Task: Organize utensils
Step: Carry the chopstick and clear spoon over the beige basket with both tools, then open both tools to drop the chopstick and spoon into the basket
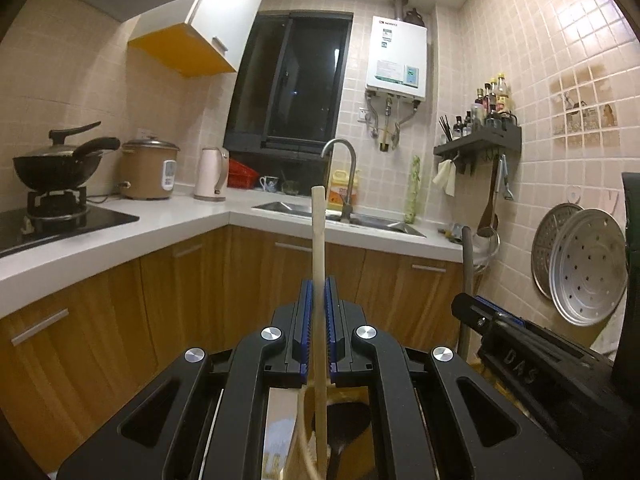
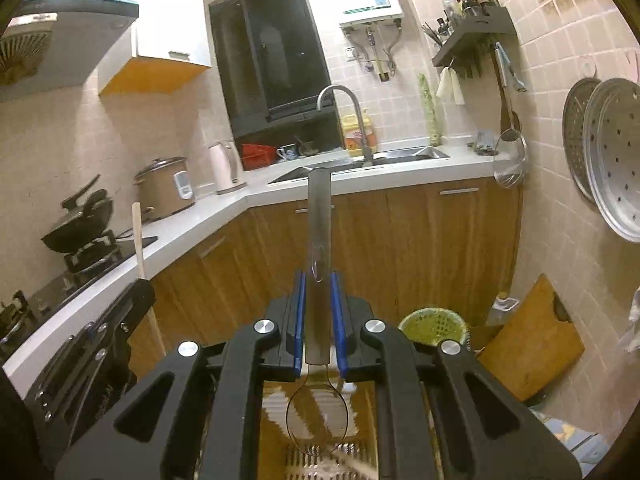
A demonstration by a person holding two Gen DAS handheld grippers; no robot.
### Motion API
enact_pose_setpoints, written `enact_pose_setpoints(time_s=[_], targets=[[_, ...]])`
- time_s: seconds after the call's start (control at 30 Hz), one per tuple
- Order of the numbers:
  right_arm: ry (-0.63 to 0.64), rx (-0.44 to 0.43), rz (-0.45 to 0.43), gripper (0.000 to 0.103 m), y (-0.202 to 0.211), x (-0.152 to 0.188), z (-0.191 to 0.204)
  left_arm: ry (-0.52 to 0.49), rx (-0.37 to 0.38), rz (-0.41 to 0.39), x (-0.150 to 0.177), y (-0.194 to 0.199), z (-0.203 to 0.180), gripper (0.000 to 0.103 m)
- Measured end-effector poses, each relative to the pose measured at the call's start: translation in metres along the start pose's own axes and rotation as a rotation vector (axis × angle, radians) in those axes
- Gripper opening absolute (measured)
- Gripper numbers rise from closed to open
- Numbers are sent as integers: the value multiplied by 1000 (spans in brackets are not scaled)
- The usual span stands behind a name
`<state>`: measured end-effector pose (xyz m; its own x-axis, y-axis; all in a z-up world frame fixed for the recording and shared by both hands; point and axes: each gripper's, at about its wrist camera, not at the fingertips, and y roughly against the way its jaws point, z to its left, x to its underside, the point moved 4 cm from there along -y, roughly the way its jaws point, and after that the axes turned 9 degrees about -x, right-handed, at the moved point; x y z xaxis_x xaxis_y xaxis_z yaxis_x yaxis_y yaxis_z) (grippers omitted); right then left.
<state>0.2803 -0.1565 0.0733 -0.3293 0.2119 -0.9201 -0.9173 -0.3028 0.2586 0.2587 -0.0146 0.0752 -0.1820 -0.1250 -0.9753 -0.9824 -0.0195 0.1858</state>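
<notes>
Left tool (image 1: pixel 319 312) clamps a wooden spatula (image 1: pixel 318 248), handle upright, before the desk (image 1: pixel 120 220). Right tool (image 2: pixel 318 312) grips a metal strainer (image 2: pixel 319 216), handle up, mesh near the camera.

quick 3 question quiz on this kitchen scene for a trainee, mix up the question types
1. True or false: the left gripper is shut on a wooden utensil.
2. The right gripper holds: A) a metal-handled strainer B) a knife C) nothing.
3. Which lidded pan sits on the stove burner?

Key: 1 true. 2 A. 3 The black wok.
</notes>
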Motion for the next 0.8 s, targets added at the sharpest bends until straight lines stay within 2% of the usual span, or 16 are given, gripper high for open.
enact_pose_setpoints(time_s=[0.07, 0.17, 0.2, 0.23, 0.27, 0.3, 0.47, 0.6, 0.63, 0.7, 0.8], targets=[[11, -5, -12, 11, 12, 3, 1, 15, 36, 14, 3, 10, 6, 5], [20, -65, 34, 12, 31, 7, 6, 25, 82, 44, 2, 23, 14, 14], [23, -77, 46, 15, 35, 8, 8, 32, 97, 53, 1, 27, 16, 15], [33, -91, 59, 19, 45, 8, 10, 46, 127, 68, -1, 33, 21, 21], [43, -99, 63, 29, 53, 7, 13, 60, 154, 82, -4, 40, 26, 26], [56, -110, 65, 31, 62, 5, 15, 68, 161, 82, -7, 48, 31, 34], [119, -154, 57, 31, 116, -13, 33, 83, 182, 49, -33, 90, 50, 47], [164, -173, 76, 33, 156, -28, 49, 103, 213, 29, -66, 132, 61, 59], [179, -159, 89, 36, 167, -31, 54, 98, 218, 31, -72, 139, 61, 60], [187, -151, 105, 53, 182, -31, 59, 80, 235, 49, -82, 153, 60, 61], [198, -116, 166, 58, 193, -26, 61, 38, 233, 130, -81, 164, 56, 62]])
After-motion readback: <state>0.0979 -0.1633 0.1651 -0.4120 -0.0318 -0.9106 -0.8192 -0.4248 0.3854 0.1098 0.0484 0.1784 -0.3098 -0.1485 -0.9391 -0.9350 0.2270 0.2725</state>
